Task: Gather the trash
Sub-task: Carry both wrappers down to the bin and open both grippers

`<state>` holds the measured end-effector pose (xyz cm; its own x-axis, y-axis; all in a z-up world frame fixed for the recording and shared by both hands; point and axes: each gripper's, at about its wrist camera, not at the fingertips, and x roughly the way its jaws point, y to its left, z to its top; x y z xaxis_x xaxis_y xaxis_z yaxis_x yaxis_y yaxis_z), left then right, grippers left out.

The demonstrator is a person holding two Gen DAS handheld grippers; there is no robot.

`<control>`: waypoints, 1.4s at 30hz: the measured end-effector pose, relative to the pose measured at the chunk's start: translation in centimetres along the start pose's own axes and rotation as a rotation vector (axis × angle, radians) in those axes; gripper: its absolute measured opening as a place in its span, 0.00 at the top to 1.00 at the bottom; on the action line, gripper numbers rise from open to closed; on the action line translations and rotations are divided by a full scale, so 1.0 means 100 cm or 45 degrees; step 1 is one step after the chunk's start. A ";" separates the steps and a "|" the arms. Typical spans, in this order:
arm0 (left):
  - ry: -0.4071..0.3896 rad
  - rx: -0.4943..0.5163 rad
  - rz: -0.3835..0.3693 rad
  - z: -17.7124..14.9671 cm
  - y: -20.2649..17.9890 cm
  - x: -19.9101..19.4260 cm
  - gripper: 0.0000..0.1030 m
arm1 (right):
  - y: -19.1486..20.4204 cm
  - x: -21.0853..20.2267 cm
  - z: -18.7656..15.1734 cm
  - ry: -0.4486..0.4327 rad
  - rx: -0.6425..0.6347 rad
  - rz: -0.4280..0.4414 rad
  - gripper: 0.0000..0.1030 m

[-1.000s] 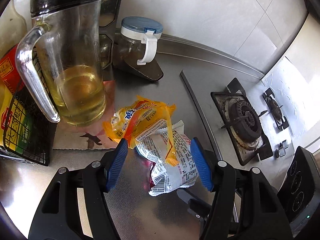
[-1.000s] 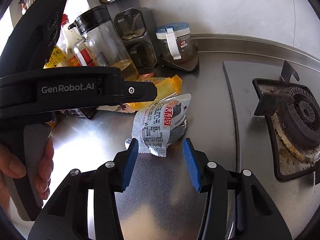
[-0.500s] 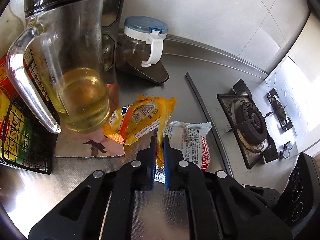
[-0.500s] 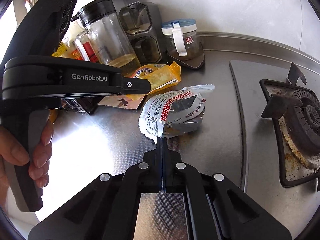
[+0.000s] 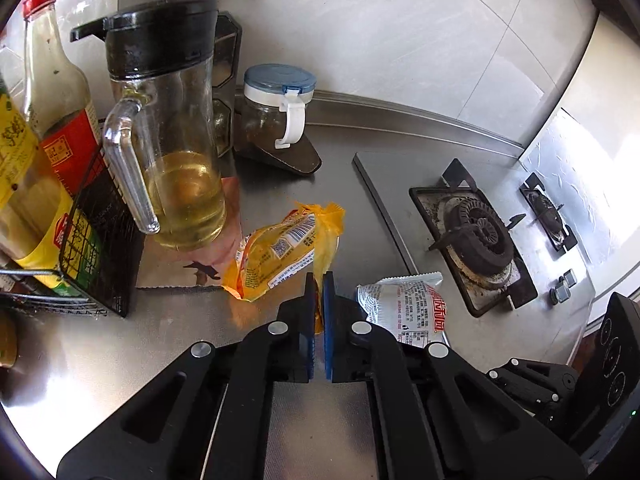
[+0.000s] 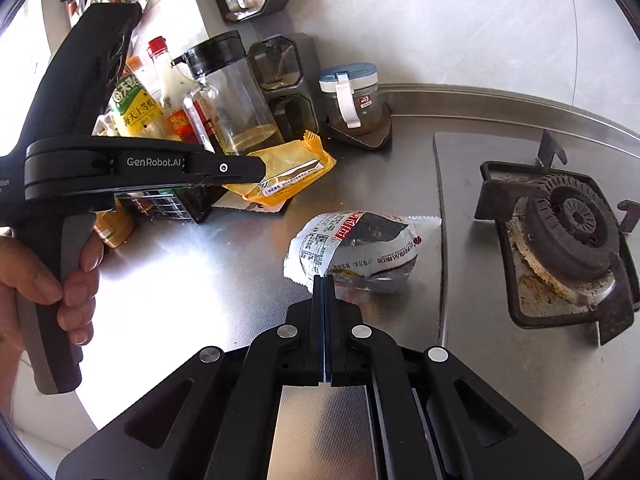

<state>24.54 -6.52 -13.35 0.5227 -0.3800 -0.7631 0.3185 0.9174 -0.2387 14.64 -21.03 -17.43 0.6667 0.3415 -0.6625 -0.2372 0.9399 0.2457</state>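
Where clamped: yellow wrapper [image 5: 280,254] between hand-held gripper [image 5: 319,280] tips

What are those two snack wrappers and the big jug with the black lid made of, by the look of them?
Yellow wrapper: thin glossy plastic film, by its creases and crimped ends. White wrapper: similar film with what looks like a silvery foil lining, seen where it gapes open. Jug: clear, probably glass though hard plastic is possible, since the yellowish liquid shows through; its lid looks like matte black plastic.
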 end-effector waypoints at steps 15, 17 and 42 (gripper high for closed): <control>-0.056 -0.044 0.031 -0.095 -0.038 -0.105 0.99 | 0.014 -0.083 -0.044 -0.012 0.037 -0.023 0.95; -0.061 -0.061 0.036 -0.104 -0.036 -0.114 0.99 | 0.010 -0.077 -0.045 0.005 0.032 -0.054 0.94; -0.081 -0.118 0.069 -0.135 -0.028 -0.134 0.99 | 0.007 -0.025 -0.038 0.047 -0.009 -0.028 0.98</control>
<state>5.91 -2.43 -10.56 0.5872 -0.3335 -0.7376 0.2155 0.9427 -0.2547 10.16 -21.19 -18.31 0.6454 0.3204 -0.6934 -0.2279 0.9472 0.2255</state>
